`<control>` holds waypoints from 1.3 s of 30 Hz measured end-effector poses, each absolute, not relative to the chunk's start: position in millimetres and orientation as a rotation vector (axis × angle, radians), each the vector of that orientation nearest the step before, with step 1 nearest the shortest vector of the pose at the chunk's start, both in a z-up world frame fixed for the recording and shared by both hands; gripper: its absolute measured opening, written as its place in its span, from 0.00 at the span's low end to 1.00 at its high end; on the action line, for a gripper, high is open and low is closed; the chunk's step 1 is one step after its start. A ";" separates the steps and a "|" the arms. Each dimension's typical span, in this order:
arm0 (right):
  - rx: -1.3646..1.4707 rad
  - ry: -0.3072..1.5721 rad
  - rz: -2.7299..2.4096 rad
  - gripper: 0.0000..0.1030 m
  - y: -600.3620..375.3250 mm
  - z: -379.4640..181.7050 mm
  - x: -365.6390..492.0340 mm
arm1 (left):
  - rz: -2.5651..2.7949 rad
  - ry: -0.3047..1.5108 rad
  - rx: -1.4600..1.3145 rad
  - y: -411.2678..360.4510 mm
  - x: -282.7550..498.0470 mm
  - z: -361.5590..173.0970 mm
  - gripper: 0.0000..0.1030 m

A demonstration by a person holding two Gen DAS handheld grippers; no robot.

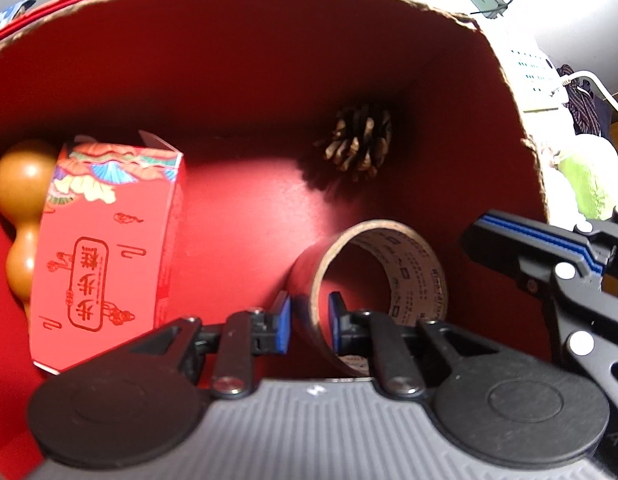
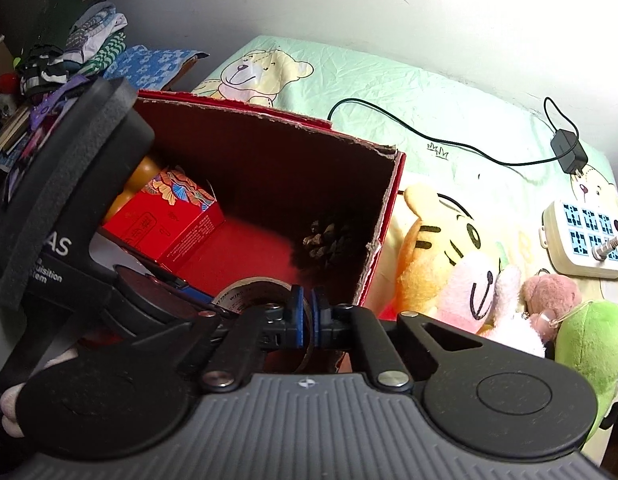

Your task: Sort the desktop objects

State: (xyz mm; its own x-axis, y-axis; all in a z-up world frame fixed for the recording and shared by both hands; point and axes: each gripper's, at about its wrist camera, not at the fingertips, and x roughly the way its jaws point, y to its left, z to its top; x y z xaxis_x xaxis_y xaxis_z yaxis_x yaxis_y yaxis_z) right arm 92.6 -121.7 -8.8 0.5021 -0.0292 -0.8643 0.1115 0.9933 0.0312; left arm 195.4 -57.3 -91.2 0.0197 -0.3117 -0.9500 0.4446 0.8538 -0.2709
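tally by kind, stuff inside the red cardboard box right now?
Tape roll: 1, its wall pinched by the left gripper
Pine cone: 1
Red printed carton: 1
Orange gourd: 1
Total: 4 in the red box

right gripper (image 2: 308, 316) jaws nearly closed | above tape roll (image 2: 249, 290) | red box (image 2: 383, 216) holds pine cone (image 2: 327, 236)

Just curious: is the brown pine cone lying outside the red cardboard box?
No, the brown pine cone lies inside the red cardboard box, near its far corner.
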 end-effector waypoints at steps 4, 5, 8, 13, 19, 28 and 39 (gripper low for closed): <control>0.094 1.036 -0.081 0.01 -124.9 -9.1 91.9 | -0.592 1.439 0.119 -60.5 192.3 -92.2 0.14; 0.099 1.035 -0.082 0.01 -125.4 -9.3 91.8 | -0.593 1.437 0.124 -61.8 191.2 -92.4 0.14; 0.106 1.028 -0.082 0.00 -126.6 -10.3 90.5 | -0.591 1.433 0.121 -61.8 190.7 -92.2 0.14; 0.123 1.020 -0.081 0.00 -129.4 -11.4 89.7 | -0.590 1.432 0.117 -62.7 190.2 -94.5 0.14; 0.156 1.007 -0.078 0.00 -132.7 -10.9 86.7 | -0.592 1.430 0.120 -61.2 188.8 -92.0 0.14; 0.172 0.990 -0.082 0.00 -133.9 -10.4 84.3 | -0.601 1.422 0.129 -60.6 189.4 -93.7 0.14; 0.185 0.961 -0.103 0.00 -133.3 -8.1 81.3 | -0.611 1.370 0.238 -69.3 182.9 -89.7 0.14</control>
State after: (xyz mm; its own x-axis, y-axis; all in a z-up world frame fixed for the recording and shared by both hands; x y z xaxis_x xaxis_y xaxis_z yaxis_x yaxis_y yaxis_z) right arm 81.3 -133.3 -8.1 0.5692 -0.0053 -0.8222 0.1695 0.9793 0.1110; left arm 182.9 -69.3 -89.7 0.0754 -0.2675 -0.9606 0.5359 0.8233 -0.1872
